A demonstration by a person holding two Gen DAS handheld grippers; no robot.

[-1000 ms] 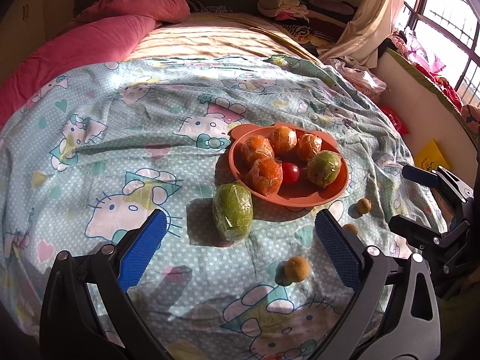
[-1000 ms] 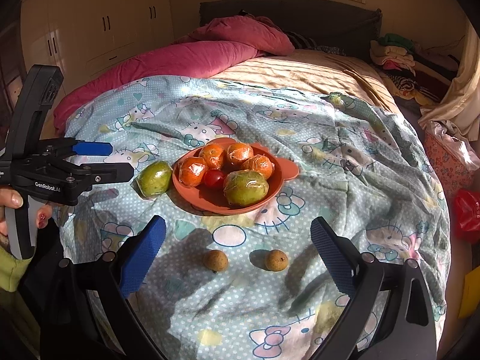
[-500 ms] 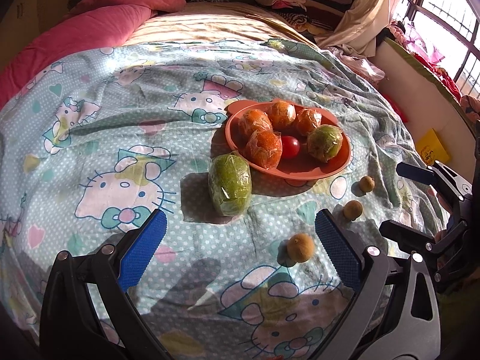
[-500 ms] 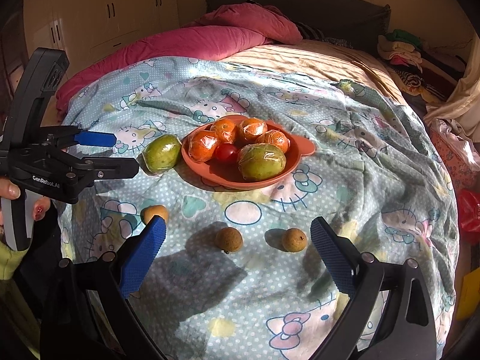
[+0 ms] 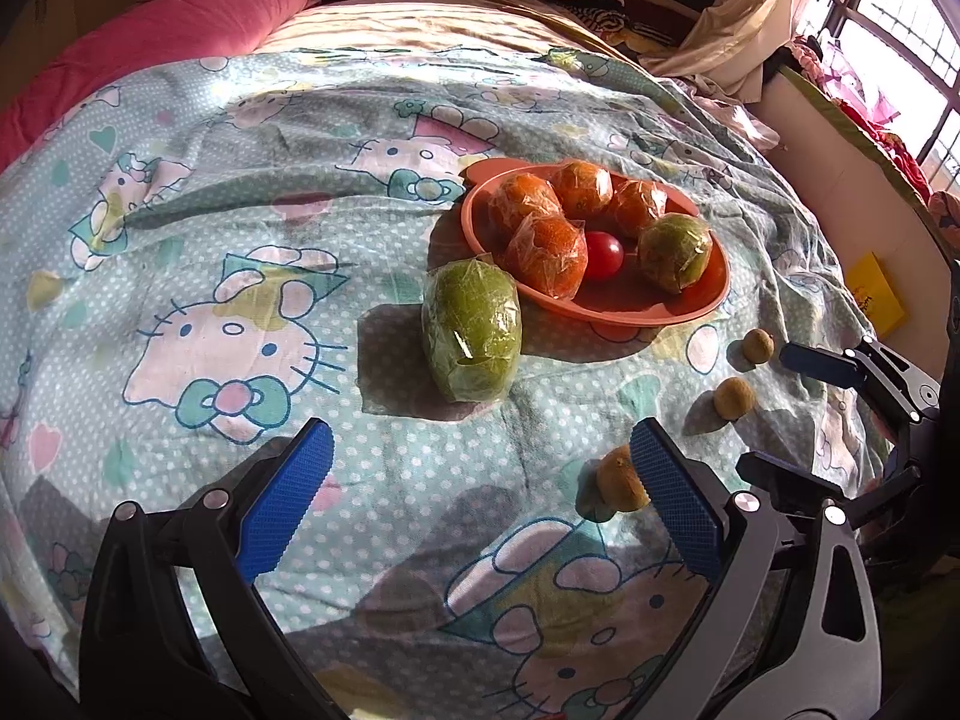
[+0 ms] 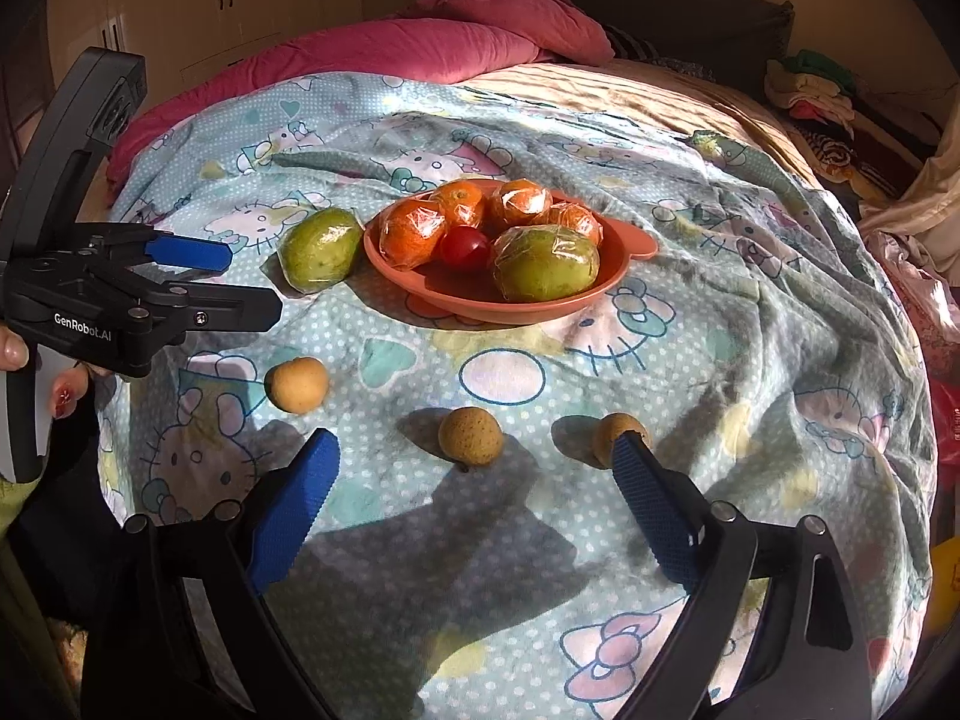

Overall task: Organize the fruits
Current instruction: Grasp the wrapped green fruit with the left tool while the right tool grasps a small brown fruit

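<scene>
Now my left gripper (image 5: pixel 480 480) is wide open and holds nothing; the wrapped green fruit (image 5: pixel 472 330) lies at 12 o'clock from it, touching the orange plate (image 5: pixel 690 309). My right gripper (image 6: pixel 474 480) is also wide open and empty, with one small brown fruit (image 6: pixel 470 436) between its fingers (image 6: pixel 291 510).

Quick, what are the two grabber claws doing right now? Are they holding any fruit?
Left gripper: open, holding nothing, above the blanket.
Right gripper: open, holding nothing, near the small brown fruits.
</scene>
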